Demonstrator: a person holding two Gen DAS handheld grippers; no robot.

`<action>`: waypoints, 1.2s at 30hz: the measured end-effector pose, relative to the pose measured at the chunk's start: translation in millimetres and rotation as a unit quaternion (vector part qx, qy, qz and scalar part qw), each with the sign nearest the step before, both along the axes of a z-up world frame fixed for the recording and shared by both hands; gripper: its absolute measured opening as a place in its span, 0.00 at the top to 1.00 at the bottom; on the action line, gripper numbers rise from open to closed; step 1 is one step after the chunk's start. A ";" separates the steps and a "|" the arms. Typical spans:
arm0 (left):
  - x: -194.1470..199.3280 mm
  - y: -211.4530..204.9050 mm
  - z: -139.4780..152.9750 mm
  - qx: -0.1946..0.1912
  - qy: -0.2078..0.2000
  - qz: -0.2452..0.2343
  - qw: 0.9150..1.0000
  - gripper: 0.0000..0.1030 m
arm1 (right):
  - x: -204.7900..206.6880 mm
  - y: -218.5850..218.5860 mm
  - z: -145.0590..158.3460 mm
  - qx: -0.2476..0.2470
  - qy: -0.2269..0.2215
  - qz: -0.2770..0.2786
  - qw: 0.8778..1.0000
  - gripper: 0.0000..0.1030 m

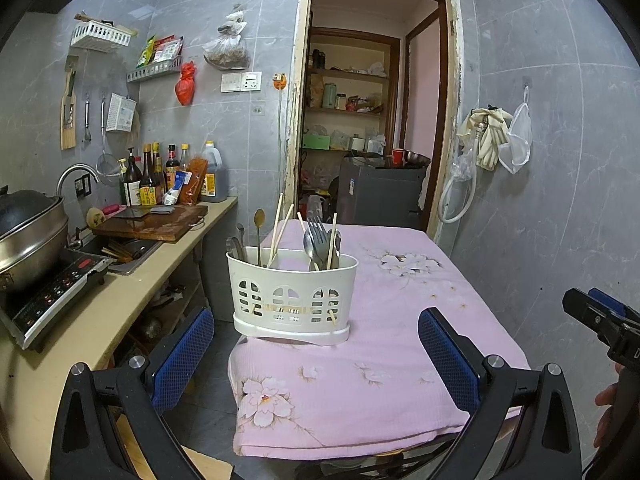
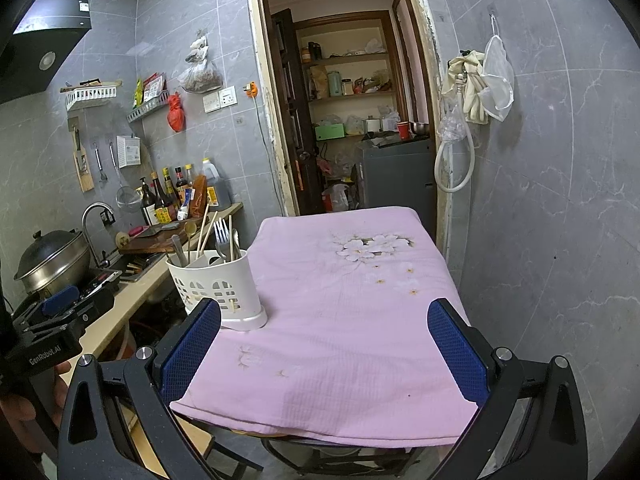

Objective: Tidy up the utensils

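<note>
A white slotted utensil holder (image 1: 292, 296) (image 2: 218, 286) stands at the left edge of a table covered by a pink flowered cloth (image 1: 384, 344) (image 2: 344, 312). Upright in it are forks (image 1: 318, 236), spoons (image 1: 259, 220) and wooden chopsticks (image 1: 280, 228). My left gripper (image 1: 316, 344) is open, empty, held just in front of the holder. My right gripper (image 2: 324, 340) is open and empty above the cloth, to the right of the holder. Each gripper also shows at the edge of the other's view.
A kitchen counter (image 1: 132, 288) runs along the left with a steel pot (image 1: 28, 236) on an induction cooker (image 1: 52, 292), a sink, a cutting board (image 1: 156, 220) and sauce bottles (image 1: 160, 176). An open doorway (image 1: 368, 120) lies beyond the table. A grey tiled wall is on the right.
</note>
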State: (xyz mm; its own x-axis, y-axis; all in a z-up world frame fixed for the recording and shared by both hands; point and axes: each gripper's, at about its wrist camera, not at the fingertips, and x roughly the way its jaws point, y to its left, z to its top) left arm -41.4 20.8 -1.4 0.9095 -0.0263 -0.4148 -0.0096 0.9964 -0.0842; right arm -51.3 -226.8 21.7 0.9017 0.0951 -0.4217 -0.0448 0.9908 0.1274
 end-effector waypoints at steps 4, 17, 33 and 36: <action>-0.1 -1.4 -0.1 0.001 0.000 0.000 1.000 0.00 | 0.2 -0.7 -0.4 0.001 0.001 -0.001 1.000 0.01; -0.3 0.7 0.7 0.001 0.000 0.000 1.000 0.00 | 0.8 -4.0 -2.6 0.003 0.004 -0.002 1.000 0.01; 0.8 -0.9 0.6 0.003 0.001 -0.001 1.000 0.00 | -0.9 -7.8 -8.0 0.006 0.008 -0.006 1.000 0.01; -0.1 0.8 0.4 0.004 0.002 -0.002 1.000 0.00 | -0.9 -7.7 -8.0 0.005 0.008 -0.006 1.000 0.01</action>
State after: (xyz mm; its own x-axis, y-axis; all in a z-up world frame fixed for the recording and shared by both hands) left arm -41.4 21.6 -1.1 0.9077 -0.0267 -0.4187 -0.0058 0.9971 -0.0760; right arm -52.3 -234.5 13.7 0.8962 0.0884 -0.4348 -0.0305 0.9899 0.1382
